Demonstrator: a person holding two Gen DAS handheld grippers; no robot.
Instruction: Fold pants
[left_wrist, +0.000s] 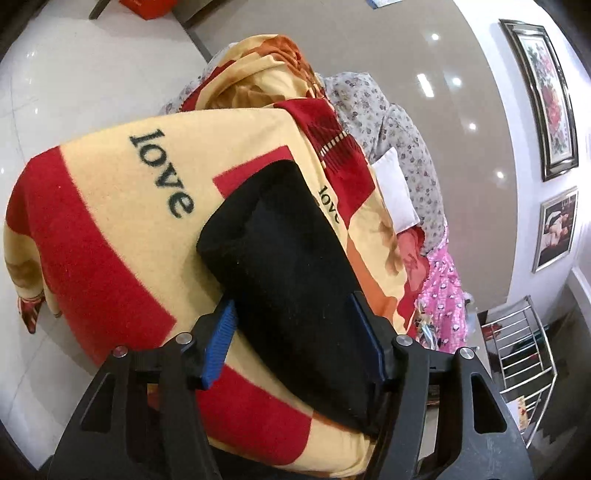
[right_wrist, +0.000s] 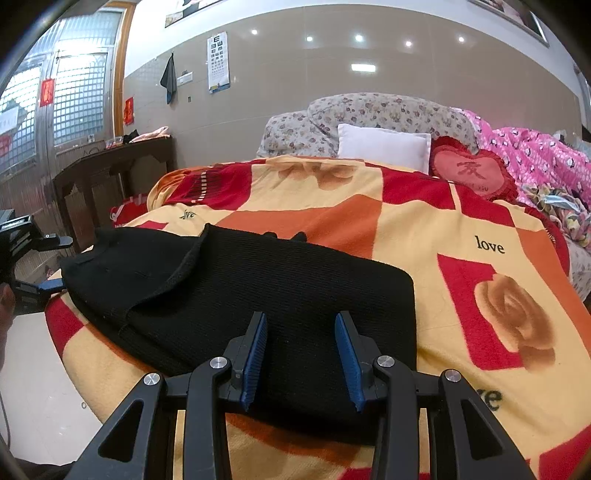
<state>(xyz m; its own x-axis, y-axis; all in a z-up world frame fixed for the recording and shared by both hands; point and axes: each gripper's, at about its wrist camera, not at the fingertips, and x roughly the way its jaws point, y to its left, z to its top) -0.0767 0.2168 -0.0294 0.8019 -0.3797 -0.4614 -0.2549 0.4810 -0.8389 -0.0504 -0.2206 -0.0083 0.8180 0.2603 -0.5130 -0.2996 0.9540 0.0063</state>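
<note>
Both grippers gape: left gripper (left_wrist: 295, 339) and right gripper (right_wrist: 301, 354) straddle the black pants (right_wrist: 258, 295) at the bed's (right_wrist: 480, 295) near edge, pads unclamped.

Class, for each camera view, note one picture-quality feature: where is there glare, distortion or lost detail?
Left wrist view: ceiling lights glare off the glossy wall, and fisheye bends the picture frame. Right wrist view: the window is blown out bright, and the black pants show little detail.

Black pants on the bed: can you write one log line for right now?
pants: black pants folded on blanket | left gripper: open, astride pants | right gripper: open over pants
</note>
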